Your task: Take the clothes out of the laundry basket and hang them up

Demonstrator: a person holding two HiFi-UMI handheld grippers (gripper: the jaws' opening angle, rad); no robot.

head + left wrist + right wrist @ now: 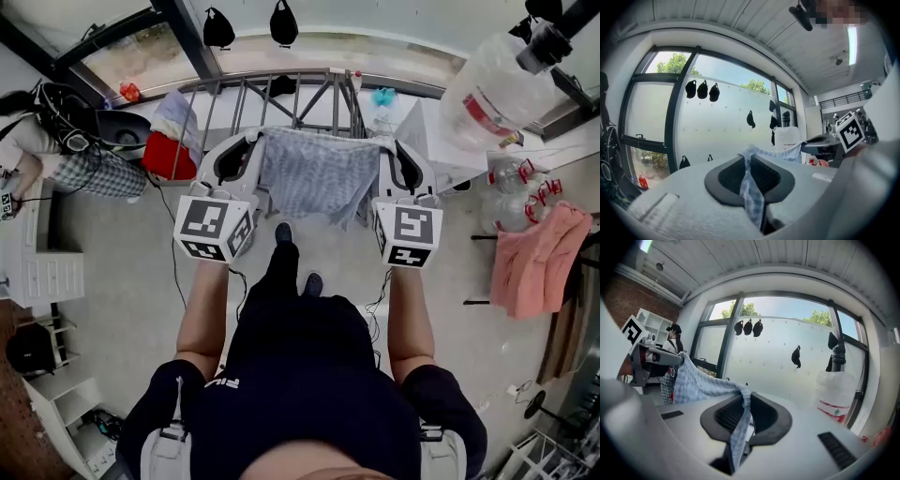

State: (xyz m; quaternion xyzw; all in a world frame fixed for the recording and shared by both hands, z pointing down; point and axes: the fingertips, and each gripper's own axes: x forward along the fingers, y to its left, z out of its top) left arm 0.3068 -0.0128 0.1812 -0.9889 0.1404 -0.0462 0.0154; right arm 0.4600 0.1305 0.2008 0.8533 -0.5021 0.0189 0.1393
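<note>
A blue checked cloth is held out of the basket and stretched between the 2 grippers; the left gripper is clamped on 1 upper corner and the right gripper on the other. In each gripper view a fold of the checked fabric is seen pinched between the dark pads, with the jaws closed down on it and the loose end trailing below.

The cloth is spread flat at about chest height, its lower edge hanging free; in the head view it is placed in front of the metal drying rack by the window. No rail is seen to be touched by the fabric, so the hanging of this piece is judged as not yet done; lifting and spreading are done, and draping over a bar and letting go are left.

A pink cloth is seen draped over a stand at the right, well apart from the rack; it may be a piece already hung, though that cannot be settled from here. A red item with a pale cloth on it is seen beside the rack's left end; it is possibly the laundry basket, but the view is too small to be sure, so the number of clothes left cannot be read.

At least 1 garment is in hand; the task is judged to be partway through at most.
</note>
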